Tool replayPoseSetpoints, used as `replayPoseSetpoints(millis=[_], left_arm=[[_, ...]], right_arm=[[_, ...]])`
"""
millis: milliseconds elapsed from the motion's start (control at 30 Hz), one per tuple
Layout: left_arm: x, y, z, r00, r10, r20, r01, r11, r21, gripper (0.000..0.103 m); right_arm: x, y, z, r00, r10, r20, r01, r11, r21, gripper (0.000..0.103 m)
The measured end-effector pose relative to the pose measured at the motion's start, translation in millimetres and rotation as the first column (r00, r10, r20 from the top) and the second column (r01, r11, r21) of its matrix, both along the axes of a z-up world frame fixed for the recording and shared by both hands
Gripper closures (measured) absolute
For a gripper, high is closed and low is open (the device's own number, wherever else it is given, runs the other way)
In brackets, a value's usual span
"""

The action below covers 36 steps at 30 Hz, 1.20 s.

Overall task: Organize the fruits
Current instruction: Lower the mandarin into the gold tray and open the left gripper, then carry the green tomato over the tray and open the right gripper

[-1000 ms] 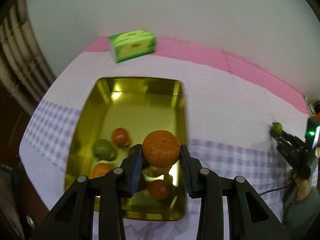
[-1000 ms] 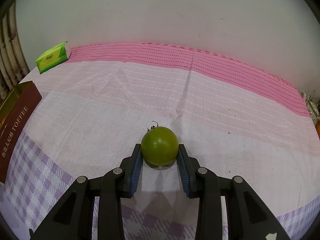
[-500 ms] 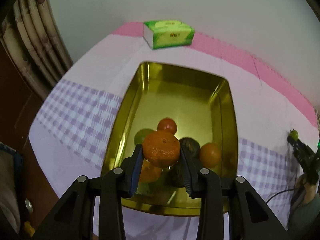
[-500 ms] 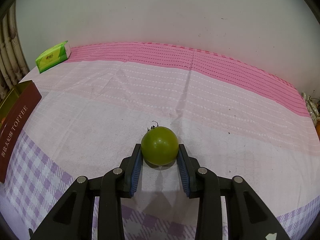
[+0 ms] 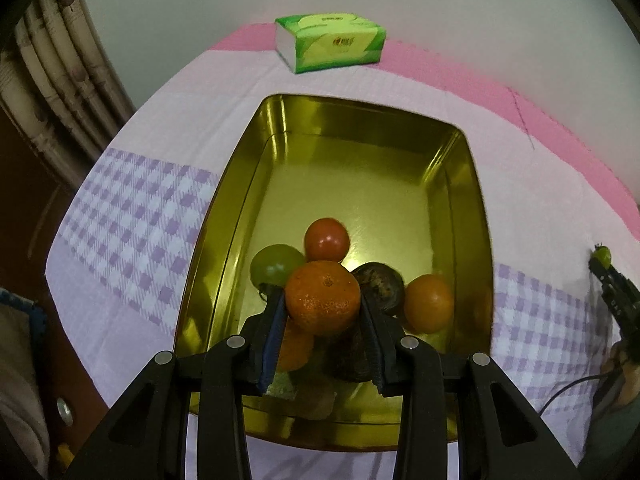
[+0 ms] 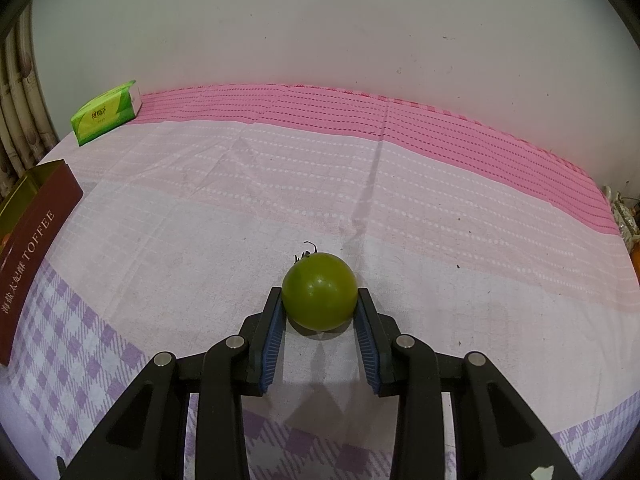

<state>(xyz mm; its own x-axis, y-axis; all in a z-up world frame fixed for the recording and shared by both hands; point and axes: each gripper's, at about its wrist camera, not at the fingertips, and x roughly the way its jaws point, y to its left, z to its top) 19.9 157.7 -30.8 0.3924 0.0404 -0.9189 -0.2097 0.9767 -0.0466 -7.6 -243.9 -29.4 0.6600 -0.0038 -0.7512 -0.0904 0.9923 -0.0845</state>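
My left gripper (image 5: 323, 312) is shut on an orange mandarin (image 5: 322, 298) and holds it over the near end of a gold tin tray (image 5: 460, 168). In the tray lie a red tomato (image 5: 326, 239), a green fruit (image 5: 274, 262), a dark fruit (image 5: 379, 285), another orange (image 5: 429, 302) and more fruit partly hidden under the fingers. My right gripper (image 6: 319, 312) is shut on a green tomato (image 6: 319, 306) low over the tablecloth. It also shows at the right edge of the left wrist view (image 5: 602, 256).
A green tissue pack (image 5: 330, 41) lies beyond the tray near the wall, also in the right wrist view (image 6: 105, 116). The tray's brown side labelled TOFFEE (image 6: 28, 256) stands at the left. A pink and purple-checked tablecloth (image 6: 400, 208) covers the table.
My left gripper has carried the mandarin over the tray and lower toward the fruit pile. The right gripper with the green tomato has not moved.
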Motion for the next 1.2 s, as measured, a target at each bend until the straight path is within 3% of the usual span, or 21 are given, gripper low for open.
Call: replayPoseSetpoints(millis=[700, 833, 1200], left_arm=[[-1, 0, -4, 1.0, -0.017, -0.023, 0.018, 1.0, 0.022, 0.064], [-5, 1, 0, 1.0, -0.014, -0.005, 0.014, 1.0, 0.016, 0.052], [-18, 9, 22, 0.999, -0.008, 0.054, 0.007, 1.0, 0.027, 0.051]], right_arm=[[-2, 1, 0, 1.0, 0.0, -0.002, 0.0, 1.0, 0.009, 0.07], [-1, -1, 0, 1.0, 0.0, -0.006, 0.0, 0.999, 0.032, 0.07], [-6, 6, 13, 1.0, 0.007, 0.005, -0.007, 0.999, 0.039, 0.072]])
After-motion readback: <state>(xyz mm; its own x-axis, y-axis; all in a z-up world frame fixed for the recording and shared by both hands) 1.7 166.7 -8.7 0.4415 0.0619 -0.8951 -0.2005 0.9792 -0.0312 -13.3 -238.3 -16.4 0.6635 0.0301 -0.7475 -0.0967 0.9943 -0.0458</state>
